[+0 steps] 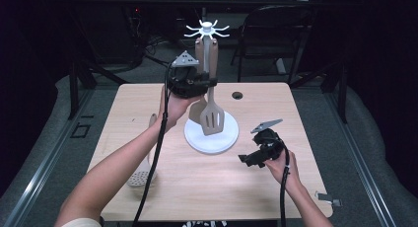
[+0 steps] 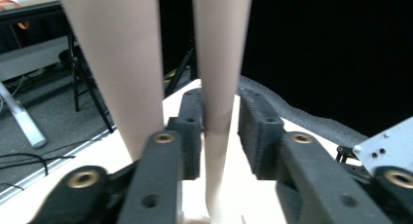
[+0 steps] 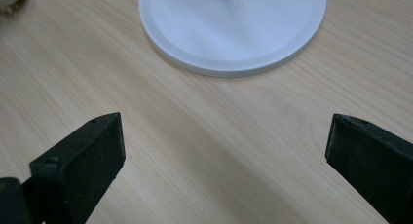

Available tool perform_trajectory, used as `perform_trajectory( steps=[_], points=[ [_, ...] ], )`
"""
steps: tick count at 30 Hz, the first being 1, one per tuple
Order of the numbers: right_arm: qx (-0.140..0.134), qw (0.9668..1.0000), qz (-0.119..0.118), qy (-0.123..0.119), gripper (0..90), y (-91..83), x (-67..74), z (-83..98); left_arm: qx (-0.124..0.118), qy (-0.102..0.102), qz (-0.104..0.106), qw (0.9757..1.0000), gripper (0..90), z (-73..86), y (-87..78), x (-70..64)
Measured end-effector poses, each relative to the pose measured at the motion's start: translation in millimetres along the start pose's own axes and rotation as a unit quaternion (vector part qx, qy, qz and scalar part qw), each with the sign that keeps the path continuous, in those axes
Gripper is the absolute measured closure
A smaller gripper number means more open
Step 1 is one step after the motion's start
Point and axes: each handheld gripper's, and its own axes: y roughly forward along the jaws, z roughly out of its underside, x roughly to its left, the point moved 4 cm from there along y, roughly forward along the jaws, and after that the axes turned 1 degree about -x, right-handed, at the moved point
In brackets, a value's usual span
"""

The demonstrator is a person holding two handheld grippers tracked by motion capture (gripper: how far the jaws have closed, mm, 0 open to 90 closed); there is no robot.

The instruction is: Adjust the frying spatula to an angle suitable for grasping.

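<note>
Two beige utensils hang from one white rack (image 1: 211, 133) at frame centre: a slotted turner (image 1: 212, 117) and a second utensil (image 1: 198, 108) behind it. A third utensil (image 1: 142, 173) lies lower left on the table (image 1: 207, 182). The left gripper (image 1: 206, 82) straddles the turner's handle, with a gap showing at one pad. The right gripper (image 1: 245, 160), lower right, gapes empty.

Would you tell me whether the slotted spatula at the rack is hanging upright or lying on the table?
Hanging upright: the slotted spatula hangs blade-down from the rack, above the white base, its handle between the left gripper's jaws.
</note>
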Motion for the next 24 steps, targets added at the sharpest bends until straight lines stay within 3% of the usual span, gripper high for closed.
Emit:
perform_trajectory(
  steps=[12,19,24],
  points=[
    [0.0,1.0,-0.006,0.002,0.6,0.0,-0.1,0.6,-0.018,0.001,0.031,0.9994,32.2,1.3,-28.6,-12.3],
    [0.004,1.0,-0.002,0.004,0.6,0.1,-5.0,2.2,-0.022,0.024,0.026,0.9992,20.8,-5.7,-45.3,-17.0],
    [0.007,1.0,-0.002,0.003,0.6,-0.7,-7.6,2.7,-0.032,0.023,0.018,0.999,16.8,-13.9,-56.4,-10.9]
  ],
)
